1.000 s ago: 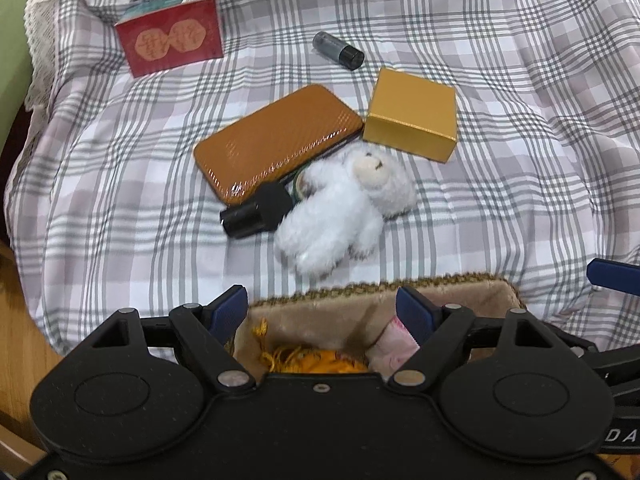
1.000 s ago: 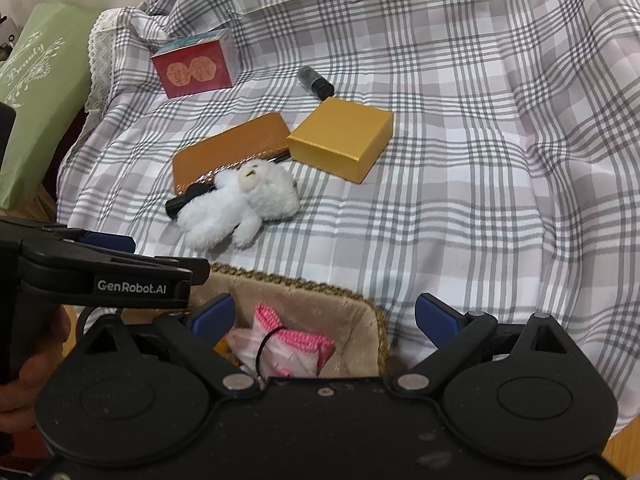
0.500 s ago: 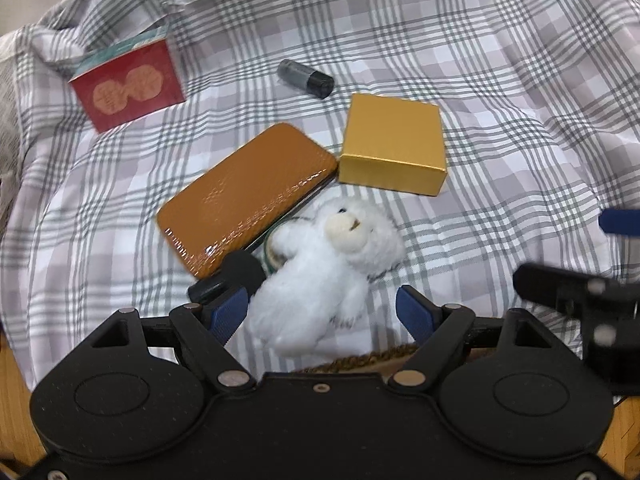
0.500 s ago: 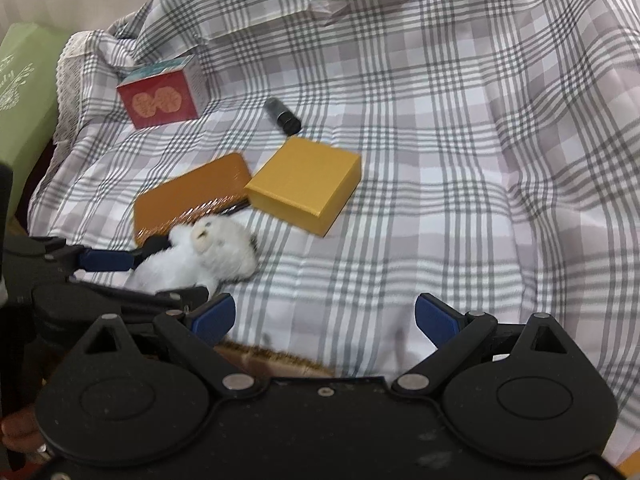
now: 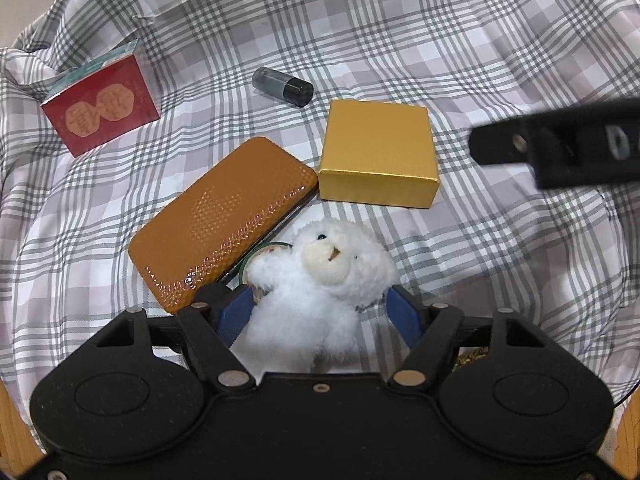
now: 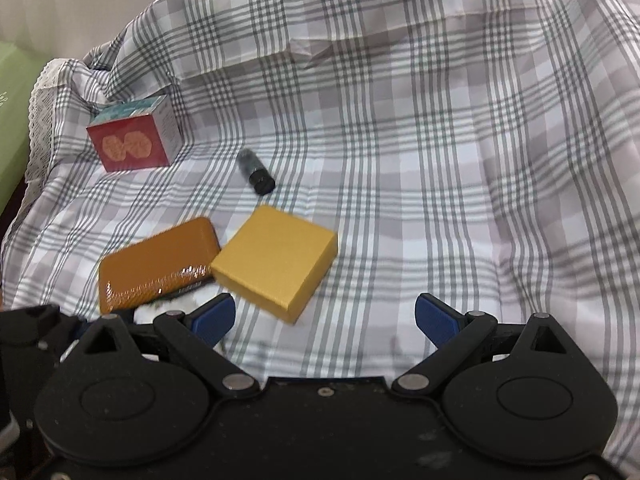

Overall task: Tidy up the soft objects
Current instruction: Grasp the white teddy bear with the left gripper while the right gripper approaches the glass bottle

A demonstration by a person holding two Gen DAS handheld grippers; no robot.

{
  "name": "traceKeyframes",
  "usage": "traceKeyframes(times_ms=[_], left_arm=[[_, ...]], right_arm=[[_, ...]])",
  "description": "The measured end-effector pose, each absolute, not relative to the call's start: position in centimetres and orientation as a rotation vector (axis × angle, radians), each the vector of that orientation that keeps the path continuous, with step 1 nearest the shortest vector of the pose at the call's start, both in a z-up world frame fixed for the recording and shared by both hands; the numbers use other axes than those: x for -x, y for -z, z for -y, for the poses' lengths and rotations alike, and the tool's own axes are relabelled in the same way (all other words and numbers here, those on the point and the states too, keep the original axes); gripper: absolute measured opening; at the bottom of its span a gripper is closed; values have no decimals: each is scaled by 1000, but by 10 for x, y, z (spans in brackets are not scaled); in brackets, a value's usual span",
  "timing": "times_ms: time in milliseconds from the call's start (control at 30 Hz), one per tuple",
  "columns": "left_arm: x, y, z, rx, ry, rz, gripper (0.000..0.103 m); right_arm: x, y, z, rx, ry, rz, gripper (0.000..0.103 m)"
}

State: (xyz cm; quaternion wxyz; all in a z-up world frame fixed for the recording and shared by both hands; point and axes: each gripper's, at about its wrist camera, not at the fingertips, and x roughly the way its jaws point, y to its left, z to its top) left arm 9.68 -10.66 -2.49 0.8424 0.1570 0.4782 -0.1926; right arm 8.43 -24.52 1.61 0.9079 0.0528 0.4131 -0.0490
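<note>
i'm working over the plaid cloth [image 5: 460, 48]; low in the frame's centre, my left gripper [image 5: 320, 314] is straddling the white teddy bear [image 5: 316, 292], jaws wide, not yet gripping. my right gripper [image 6: 326, 316] is hovering open, holding nothing. closing crooked, i'm risking pinching only fur or nudging the orange case [image 5: 224, 220] beside it.

Open plaid cloth [image 6: 460, 184]: right side, passable. Obstacles clustered left: glossy orange case [image 5: 224, 220] touching gold square box [image 5: 378, 152]; dark vial [image 5: 283, 86] behind; red carton [image 5: 100, 112] far left.
</note>
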Motion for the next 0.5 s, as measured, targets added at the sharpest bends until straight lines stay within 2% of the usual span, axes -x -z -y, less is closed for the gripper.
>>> traceKeyframes(times_ms=[67, 133, 267, 500], left_arm=[[-99, 26, 107, -318, 409, -1012, 66], [-100, 26, 107, -314, 412, -1008, 59], [-103, 26, 107, -289, 415, -993, 54], [-111, 27, 106, -234, 415, -992, 53]], right_arm=[[-93, -16, 245, -98, 100, -846, 97], [-103, -16, 244, -86, 97, -841, 97], [-126, -15, 243, -66, 89, -828, 97], [-185, -4, 240, -31, 104, -841, 96]])
